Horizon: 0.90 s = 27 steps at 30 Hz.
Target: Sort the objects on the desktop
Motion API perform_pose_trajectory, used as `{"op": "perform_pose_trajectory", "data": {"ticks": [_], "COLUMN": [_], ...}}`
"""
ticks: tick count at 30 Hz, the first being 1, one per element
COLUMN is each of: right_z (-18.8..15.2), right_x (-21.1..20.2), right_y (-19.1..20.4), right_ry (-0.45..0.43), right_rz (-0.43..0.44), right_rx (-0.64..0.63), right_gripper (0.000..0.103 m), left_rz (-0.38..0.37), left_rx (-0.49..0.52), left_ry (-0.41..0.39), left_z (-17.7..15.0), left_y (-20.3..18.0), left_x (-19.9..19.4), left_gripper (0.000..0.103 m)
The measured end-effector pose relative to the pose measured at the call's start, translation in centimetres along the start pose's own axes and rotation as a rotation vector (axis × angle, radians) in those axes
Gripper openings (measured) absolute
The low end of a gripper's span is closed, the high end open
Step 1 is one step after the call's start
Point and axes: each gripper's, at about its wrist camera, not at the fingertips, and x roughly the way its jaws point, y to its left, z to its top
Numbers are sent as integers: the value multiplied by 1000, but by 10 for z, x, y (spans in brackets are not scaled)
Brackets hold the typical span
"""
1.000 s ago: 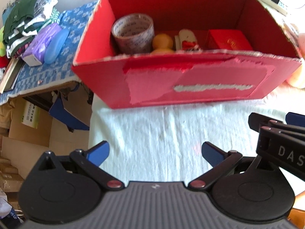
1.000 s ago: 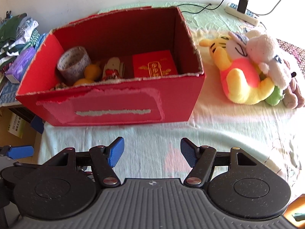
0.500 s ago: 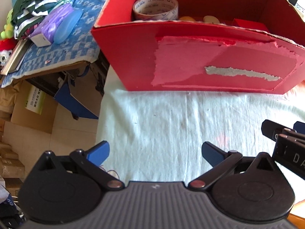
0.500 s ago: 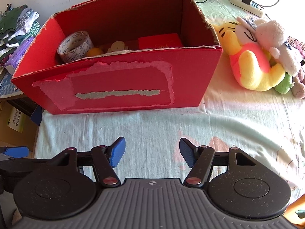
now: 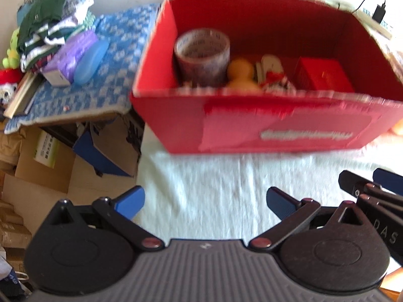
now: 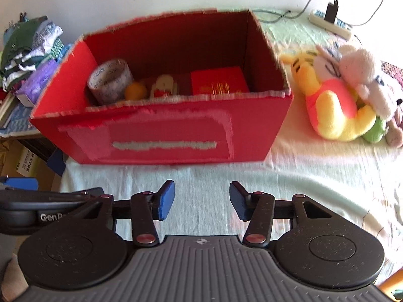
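Left tongs [image 5: 205, 201]: released, jaws spread wide over bare cloth at the bottom of the left wrist view; nothing is seen between them.
Right tongs [image 6: 201, 198]: empty, jaws closing with only cloth between the blue pads; shown at lower centre of the right wrist view.
Red box [image 6: 161, 136]: placed at the centre of both views on the cloth-covered surface [image 6: 314, 176], open at the top, a torn label patch on its near wall.
Already in the box: a tape roll [image 5: 202, 52] at the left end, an orange gourd-shaped piece [image 5: 241, 73] beside it, a small figure with red trim [image 5: 273, 73], and a red packet with gold print [image 6: 219, 80] toward the right.
Still outside: a heap of plush toys [image 6: 350, 93] lying at the right of the right wrist view, near the box but apart from it.
Step judged: the sorting appears nearly done, and the plush heap is judged the likely next pick.
How it is best done: the right tongs should be reopened wide before the approach, since soft plush needs a deep bite; one toy should be taken by a limb or the body's edge so the others are not dragged along.
Risk: the box's ragged rim may snag a dangling toy, so it should be lifted clear before lowering.
Blur: both views are slightly smeared, so fine detail inside the box cannot be read.
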Motion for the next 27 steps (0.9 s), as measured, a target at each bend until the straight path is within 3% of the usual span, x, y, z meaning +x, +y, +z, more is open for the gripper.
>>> {"op": "perform_pose_trajectory", "data": {"ticks": [15,27], "right_z": [53,98], "right_x": [-29,-8], "right_y": [-5,-20], "right_ry": [-95,-55], "right_rz": [34,74], "right_rx": [4,-7], "right_gripper": [48,48], "left_rz": [-5,1], "left_rx": [21,22], "left_ry": [-75,-35], "left_z": [48,92], "left_y": [-5,-18], "left_x": [-34,-24], "left_gripper": [103,103]}}
